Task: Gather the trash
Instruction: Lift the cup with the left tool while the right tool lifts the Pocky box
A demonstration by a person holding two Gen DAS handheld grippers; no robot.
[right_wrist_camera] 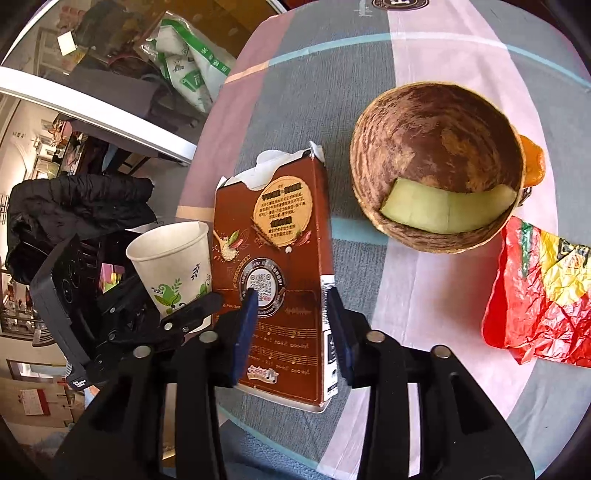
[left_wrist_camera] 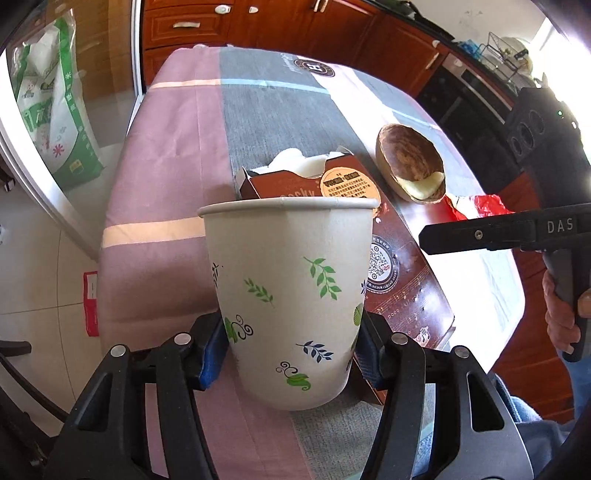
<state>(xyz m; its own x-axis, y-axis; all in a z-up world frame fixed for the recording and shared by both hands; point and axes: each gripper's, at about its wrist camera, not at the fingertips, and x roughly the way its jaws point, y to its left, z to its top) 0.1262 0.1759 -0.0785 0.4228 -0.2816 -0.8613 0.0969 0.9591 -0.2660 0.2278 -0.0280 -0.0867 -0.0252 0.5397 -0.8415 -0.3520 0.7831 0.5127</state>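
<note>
My left gripper (left_wrist_camera: 291, 350) is shut on a white paper cup (left_wrist_camera: 291, 295) with green leaf prints, held upright just above the table; it also shows in the right wrist view (right_wrist_camera: 173, 258). A torn brown cardboard box (right_wrist_camera: 277, 266) lies flat on the striped tablecloth, also seen behind the cup in the left wrist view (left_wrist_camera: 295, 181). My right gripper (right_wrist_camera: 293, 332) is open above the box's near end, its pads on either side of it. A brown bowl (right_wrist_camera: 436, 147) holding a pale rind and a crumpled red wrapper (right_wrist_camera: 539, 291) lie to the right.
The table (left_wrist_camera: 170, 155) has a pink and grey striped cloth; its left edge drops to a tiled floor. A green and white bag (left_wrist_camera: 55, 103) stands behind glass at left. Wooden cabinets (left_wrist_camera: 258, 22) stand beyond. An orange peel (right_wrist_camera: 533, 166) sits behind the bowl.
</note>
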